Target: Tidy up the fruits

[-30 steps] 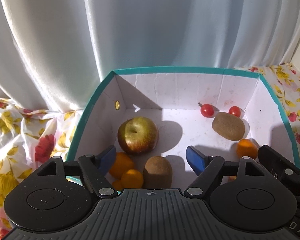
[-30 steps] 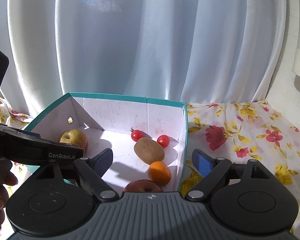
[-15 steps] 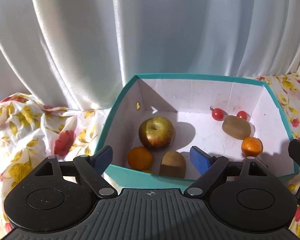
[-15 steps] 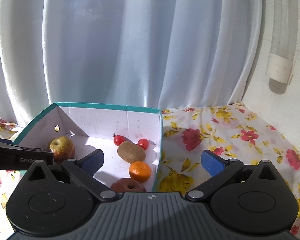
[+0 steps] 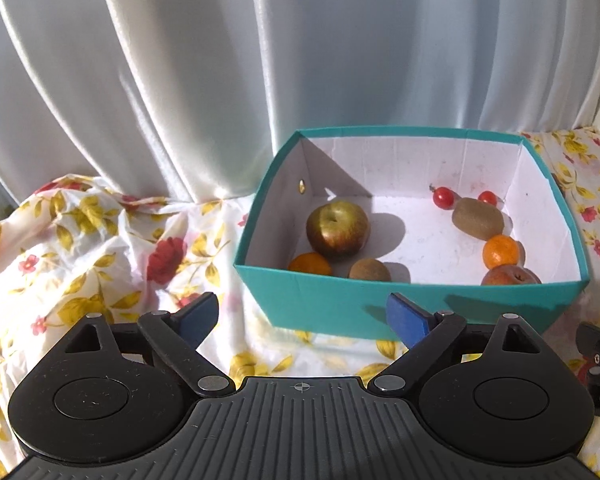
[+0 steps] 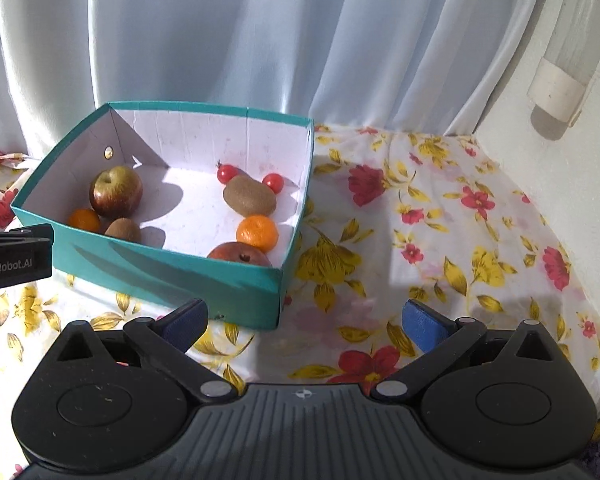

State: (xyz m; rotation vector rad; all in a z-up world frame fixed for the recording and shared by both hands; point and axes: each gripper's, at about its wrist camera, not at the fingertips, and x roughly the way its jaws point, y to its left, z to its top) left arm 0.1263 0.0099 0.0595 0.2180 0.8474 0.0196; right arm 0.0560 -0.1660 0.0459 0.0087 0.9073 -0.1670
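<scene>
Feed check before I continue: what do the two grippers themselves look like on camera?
Both match: the left gripper and right gripper have matte black ribbed bodies, two round black discs with silver pivot pins, angled black link arms and blue finger pads. The right view shows white "GenRobot.AI" lettering on the left unit's side. No cables or sleeves visible.

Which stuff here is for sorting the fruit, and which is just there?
For the job: teal box; two apples; two kiwis; two oranges; two cherry tomatoes.

Just there: flowered cloth; white curtain; white pipe.
</scene>
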